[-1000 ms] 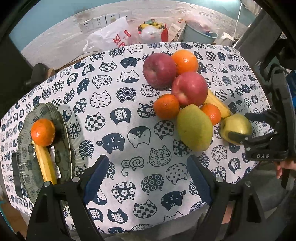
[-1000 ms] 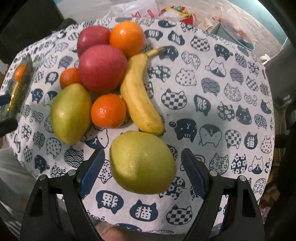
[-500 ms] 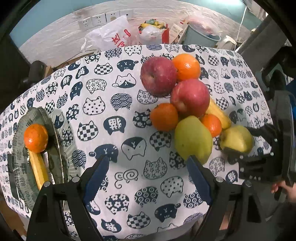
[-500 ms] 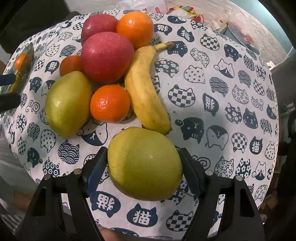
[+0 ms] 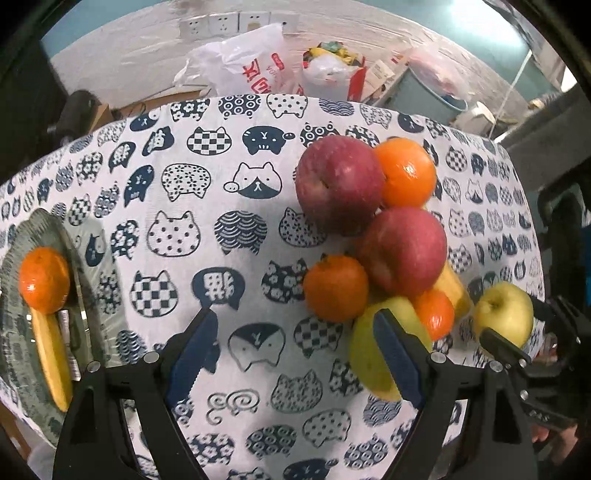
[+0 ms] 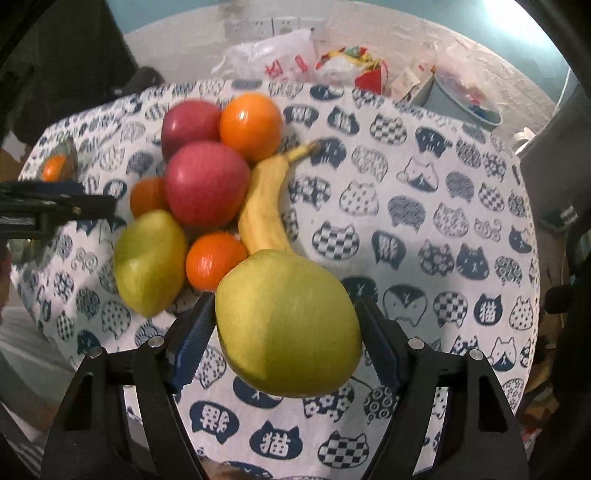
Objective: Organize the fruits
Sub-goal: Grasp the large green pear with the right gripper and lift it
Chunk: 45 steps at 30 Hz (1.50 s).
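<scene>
My right gripper (image 6: 286, 332) is shut on a yellow-green pear-like fruit (image 6: 288, 321) and holds it above the cat-print tablecloth (image 6: 424, 221); it also shows in the left wrist view (image 5: 504, 319). Behind it lie a second green fruit (image 6: 149, 262), two red apples (image 6: 205, 182), several oranges (image 6: 251, 125) and a banana (image 6: 264, 206). My left gripper (image 5: 295, 354) is open and empty, low over the cloth, left of the pile (image 5: 369, 236). A glass plate (image 5: 85, 295) at the left holds an orange (image 5: 44, 278) and a banana (image 5: 51, 354).
Plastic bags (image 5: 243, 62) and a bucket (image 5: 428, 92) stand behind the table by the wall sockets (image 5: 236, 22). The table's front edge lies just under both grippers.
The right gripper closed on the green fruit and lifted it off the cloth. The left gripper moved forward and right, closer to the pile, still open.
</scene>
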Each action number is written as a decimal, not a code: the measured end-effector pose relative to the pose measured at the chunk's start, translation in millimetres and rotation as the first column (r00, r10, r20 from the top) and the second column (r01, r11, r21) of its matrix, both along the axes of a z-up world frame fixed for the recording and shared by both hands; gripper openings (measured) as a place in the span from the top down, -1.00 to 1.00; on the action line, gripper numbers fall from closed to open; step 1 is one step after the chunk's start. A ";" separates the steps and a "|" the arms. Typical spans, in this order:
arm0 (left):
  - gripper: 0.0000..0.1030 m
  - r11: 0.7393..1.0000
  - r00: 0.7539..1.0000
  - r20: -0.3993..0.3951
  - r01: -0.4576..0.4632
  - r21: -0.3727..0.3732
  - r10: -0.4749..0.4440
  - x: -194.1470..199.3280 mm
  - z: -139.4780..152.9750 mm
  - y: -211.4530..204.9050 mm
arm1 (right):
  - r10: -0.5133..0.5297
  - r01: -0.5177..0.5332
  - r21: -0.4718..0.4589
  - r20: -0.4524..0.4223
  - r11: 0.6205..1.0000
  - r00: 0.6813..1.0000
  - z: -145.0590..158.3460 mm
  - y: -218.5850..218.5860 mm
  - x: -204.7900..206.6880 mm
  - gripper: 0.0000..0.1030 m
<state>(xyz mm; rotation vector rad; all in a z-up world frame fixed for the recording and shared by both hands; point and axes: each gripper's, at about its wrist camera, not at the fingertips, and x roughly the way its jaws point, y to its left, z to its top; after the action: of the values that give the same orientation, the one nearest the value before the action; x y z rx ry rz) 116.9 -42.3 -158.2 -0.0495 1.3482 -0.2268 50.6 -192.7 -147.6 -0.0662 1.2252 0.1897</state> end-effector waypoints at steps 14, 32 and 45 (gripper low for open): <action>-0.70 0.998 0.998 -0.061 -0.038 -0.047 0.035 16.6 -30.0 -6.3 | -0.057 0.056 0.103 0.005 0.993 0.998 0.6 -18.0 24.7 -0.28; -0.46 0.993 0.996 -0.084 -0.025 -0.114 0.015 19.7 -42.0 -18.0 | -0.129 0.134 0.039 -0.122 0.990 0.984 -39.9 -36.4 23.7 -0.27; -0.37 0.996 0.998 -0.064 0.002 -0.094 -0.008 19.0 -42.5 -21.4 | -0.168 0.176 0.054 -0.131 0.983 0.977 -25.4 -57.0 2.5 -0.61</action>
<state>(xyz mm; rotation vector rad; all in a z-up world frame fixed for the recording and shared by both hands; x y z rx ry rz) 135.9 -63.6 -200.7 -0.1340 1.4014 -0.2949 53.0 -249.7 -173.1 0.1106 1.3422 0.0833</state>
